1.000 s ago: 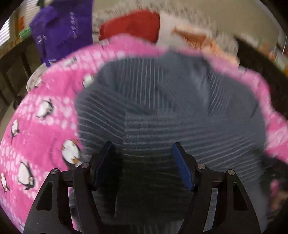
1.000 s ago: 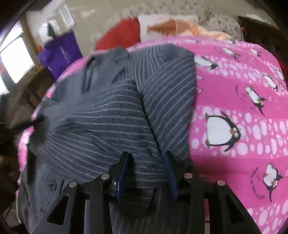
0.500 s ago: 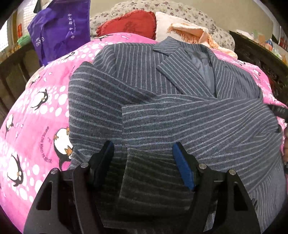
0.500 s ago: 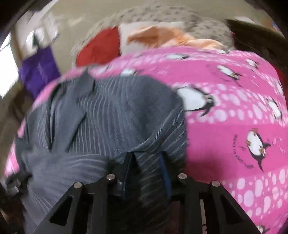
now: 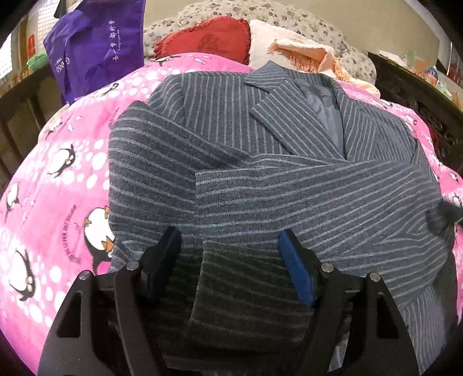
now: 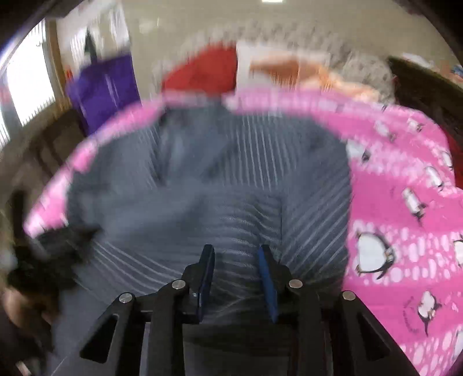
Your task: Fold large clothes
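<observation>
A grey pinstriped suit jacket (image 5: 260,162) lies face up on a pink penguin blanket (image 5: 58,179), both sleeves folded across its front. My left gripper (image 5: 228,240) is open just above the jacket's lower part, its jaws on either side of a sleeve cuff (image 5: 246,277). The right wrist view is blurred by motion. It shows the jacket (image 6: 231,179) on the blanket (image 6: 405,202). My right gripper (image 6: 235,251) is open, jaws moderately apart above the jacket's lower right part. Nothing is held.
A purple bag (image 5: 95,46) stands at the back left. A red cushion (image 5: 208,39), a peach cloth (image 5: 306,55) and a floral pillow (image 5: 289,17) lie behind the jacket. Dark wooden furniture (image 5: 411,86) is at the right.
My right gripper has let go of the jacket's edge, opened and pulled back, and is still moving. My left gripper has stayed open in about the same place.
</observation>
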Demonstrator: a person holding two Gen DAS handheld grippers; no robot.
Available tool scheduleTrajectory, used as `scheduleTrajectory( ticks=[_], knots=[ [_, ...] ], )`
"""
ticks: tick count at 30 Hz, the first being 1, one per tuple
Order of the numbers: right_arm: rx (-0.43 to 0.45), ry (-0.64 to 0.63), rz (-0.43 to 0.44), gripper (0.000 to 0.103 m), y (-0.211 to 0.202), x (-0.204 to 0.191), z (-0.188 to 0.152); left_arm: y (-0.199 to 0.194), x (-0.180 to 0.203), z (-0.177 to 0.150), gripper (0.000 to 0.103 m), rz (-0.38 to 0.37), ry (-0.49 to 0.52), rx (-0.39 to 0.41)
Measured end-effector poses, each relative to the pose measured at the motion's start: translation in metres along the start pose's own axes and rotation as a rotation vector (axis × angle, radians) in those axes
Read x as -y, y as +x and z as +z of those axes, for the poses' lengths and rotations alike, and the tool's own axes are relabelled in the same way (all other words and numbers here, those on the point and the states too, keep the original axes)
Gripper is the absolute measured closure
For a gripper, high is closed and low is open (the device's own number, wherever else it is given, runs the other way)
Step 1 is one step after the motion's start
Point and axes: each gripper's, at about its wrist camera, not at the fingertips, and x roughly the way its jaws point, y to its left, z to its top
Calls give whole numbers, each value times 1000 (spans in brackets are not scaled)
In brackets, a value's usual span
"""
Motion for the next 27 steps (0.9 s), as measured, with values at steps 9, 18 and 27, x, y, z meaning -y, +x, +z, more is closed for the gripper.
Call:
scheduleTrajectory(
  ticks=[9,18,27],
  knots=[
    [-145,-102,-41,51,-9,-37,-23,-47,-16,1,31,25,33,-39],
    [-234,-216,137,29,-98,-31,-126,-126,-88,-81,31,-64,16,-90],
    [-142,-141,12,29,-130,-22,-171,-136,-92,-147,31,-30,-73,-158]
  ],
)
